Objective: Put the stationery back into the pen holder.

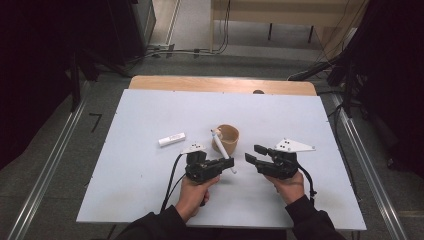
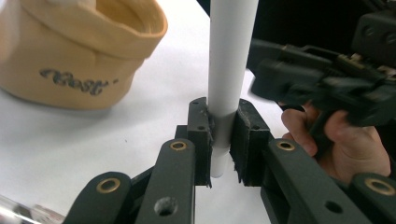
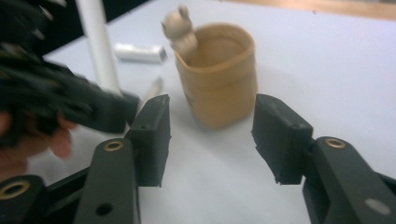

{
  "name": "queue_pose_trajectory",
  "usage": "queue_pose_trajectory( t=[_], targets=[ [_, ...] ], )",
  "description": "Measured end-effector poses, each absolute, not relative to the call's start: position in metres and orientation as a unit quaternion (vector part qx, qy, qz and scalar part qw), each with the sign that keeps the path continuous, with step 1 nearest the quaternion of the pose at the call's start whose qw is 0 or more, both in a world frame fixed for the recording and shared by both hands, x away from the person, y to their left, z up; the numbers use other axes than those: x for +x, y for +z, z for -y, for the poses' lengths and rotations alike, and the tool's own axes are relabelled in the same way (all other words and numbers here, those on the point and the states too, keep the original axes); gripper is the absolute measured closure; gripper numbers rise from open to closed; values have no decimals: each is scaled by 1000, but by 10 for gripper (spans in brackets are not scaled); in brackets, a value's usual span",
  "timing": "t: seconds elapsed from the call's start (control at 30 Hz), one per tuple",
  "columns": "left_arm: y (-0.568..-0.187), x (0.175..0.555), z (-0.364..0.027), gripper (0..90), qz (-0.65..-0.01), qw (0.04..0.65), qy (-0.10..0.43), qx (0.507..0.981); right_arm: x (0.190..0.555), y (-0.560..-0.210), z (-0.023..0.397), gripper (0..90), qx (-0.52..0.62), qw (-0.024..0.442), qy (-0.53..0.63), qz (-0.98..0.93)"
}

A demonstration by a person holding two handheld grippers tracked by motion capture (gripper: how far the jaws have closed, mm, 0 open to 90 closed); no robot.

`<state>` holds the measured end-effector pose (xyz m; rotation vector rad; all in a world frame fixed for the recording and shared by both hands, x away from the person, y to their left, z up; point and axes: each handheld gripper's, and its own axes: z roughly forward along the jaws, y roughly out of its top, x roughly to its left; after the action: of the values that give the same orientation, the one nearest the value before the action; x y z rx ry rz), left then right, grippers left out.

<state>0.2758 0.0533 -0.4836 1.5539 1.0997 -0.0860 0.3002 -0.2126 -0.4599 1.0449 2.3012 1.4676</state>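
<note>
A white bench (image 1: 150, 175) on a grey floor carries everything I'm working with, and I'll place things by the tan fabric cup (image 1: 228, 138) standing upright near its middle. Nearest me, on my side of that cup, my left gripper (image 1: 227, 162) has its fingers (image 2: 201, 135) clamped on the lower end of a white pen (image 1: 222, 151), which slants up from the grip to lean beside the cup, its small figure-shaped cap (image 3: 180, 25) at the rim. Just right of the pen and in front of the cup, my right gripper (image 1: 251, 154) has its fingers (image 3: 152, 137) spread apart with nothing between them, pointing toward the left one without touching the pen. Left of the cup and a little beyond the grippers, a small white cap-like tube (image 1: 171, 139) lies flat on the bench.
</note>
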Motion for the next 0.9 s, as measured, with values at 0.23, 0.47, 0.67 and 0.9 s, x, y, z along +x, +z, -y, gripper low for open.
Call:
queue_pose_trajectory(
  t=[0.23,0.47,0.67,0.9],
  targets=[
    [-474,275,-51,788,-454,571,33,683,298,-469,218,403,363,126,464,-798],
    [-462,277,-50,788,-434,558,102,700,299,-475,219,371,372,133,443,-805],
    [-456,282,-50,788,-427,552,137,703,300,-477,218,371,373,132,441,-806],
    [-451,288,-47,788,-424,551,159,700,301,-478,218,377,372,131,440,-807]
  ],
)
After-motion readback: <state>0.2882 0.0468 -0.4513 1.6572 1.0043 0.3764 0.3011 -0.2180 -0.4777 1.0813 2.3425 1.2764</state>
